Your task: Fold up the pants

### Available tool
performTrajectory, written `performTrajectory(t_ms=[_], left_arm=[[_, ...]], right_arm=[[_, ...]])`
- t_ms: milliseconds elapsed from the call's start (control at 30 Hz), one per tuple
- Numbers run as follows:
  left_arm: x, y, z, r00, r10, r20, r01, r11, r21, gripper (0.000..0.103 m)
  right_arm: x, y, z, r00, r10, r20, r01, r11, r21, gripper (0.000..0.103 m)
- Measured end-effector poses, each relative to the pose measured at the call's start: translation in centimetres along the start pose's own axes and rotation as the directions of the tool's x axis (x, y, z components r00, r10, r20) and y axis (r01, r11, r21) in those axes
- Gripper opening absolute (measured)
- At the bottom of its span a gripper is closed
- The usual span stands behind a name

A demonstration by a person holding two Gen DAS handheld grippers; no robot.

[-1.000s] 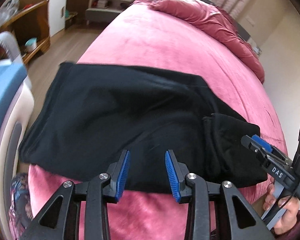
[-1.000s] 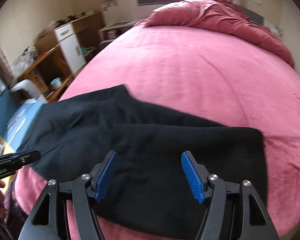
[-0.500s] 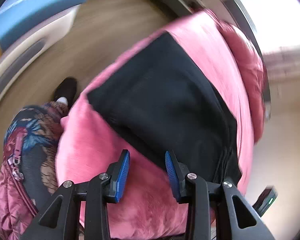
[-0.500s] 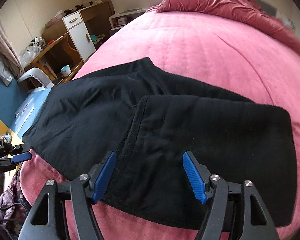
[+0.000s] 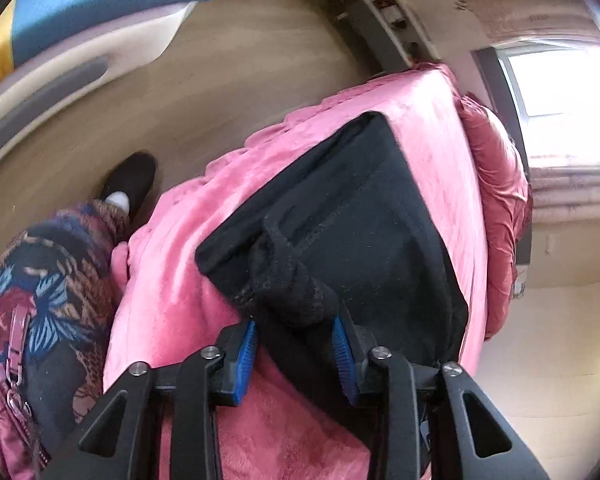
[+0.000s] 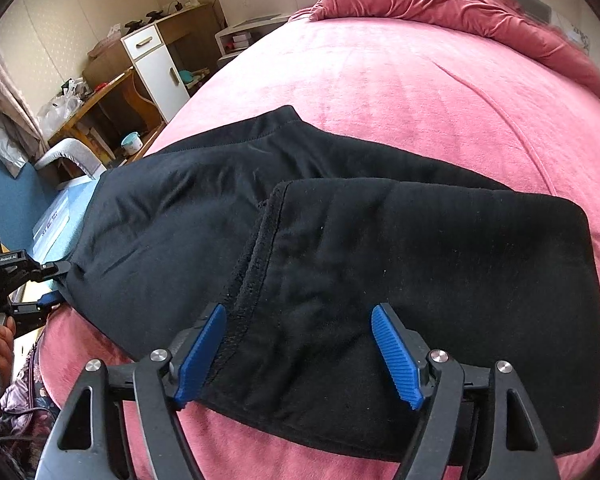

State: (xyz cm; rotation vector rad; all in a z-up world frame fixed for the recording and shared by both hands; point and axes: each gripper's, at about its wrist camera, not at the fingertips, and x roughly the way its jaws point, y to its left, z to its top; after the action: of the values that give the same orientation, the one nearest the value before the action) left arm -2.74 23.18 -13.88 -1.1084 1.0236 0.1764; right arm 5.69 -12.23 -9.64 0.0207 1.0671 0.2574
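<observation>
Black pants [image 6: 420,260] lie across the pink bed [image 6: 380,92], one end folded over so a seamed edge runs down the middle. My right gripper [image 6: 300,354] hovers just over the folded part near the front edge, jaws opening wide, pads clear of the cloth. At the pants' left end, my left gripper [image 6: 52,284] is held by a hand. In the left wrist view my left gripper [image 5: 295,356] is closing on a bunched ridge of the pants [image 5: 360,216], which fills the gap between the blue pads.
A rumpled red duvet [image 6: 460,4] lies at the head of the bed. A wooden desk and white cabinet [image 6: 152,64] stand to the left. A person's patterned clothing [image 5: 40,280] and black shoe [image 5: 130,184] are beside the bed on the wooden floor [image 5: 220,80].
The left gripper rolled, dropped to the pants' left end and narrowed around a bunch of cloth. The right gripper sank slightly toward the folded part and its jaws widened.
</observation>
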Motion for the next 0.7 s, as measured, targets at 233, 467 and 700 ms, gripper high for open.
performTrajectory(t_ms=[233,467,700], left_arm=[[-2.0,-6.4,-1.2,0.991,-0.013,0.133,-0.032,0.942,0.334,0.022],[-2.1,-14.4,-5.6,0.98,-0.175,0.092,0.062,0.711,0.7,0.019],[-0.4,-17.0,-8.9,0.979,-0.203,-0.003,0.116,0.547,0.829,0.018]], right_arm=[[-0.5,0.1,0.2,1.0,-0.003,0.005,0.003,1.0,-0.013,0.076],[-3.5,0.2,3.7,0.965,0.259,0.043,-0.259,0.966,-0.002,0.076],[-2.6,3.5,9.4,0.832,0.554,-0.034,-0.555,0.832,-0.022,0.076]])
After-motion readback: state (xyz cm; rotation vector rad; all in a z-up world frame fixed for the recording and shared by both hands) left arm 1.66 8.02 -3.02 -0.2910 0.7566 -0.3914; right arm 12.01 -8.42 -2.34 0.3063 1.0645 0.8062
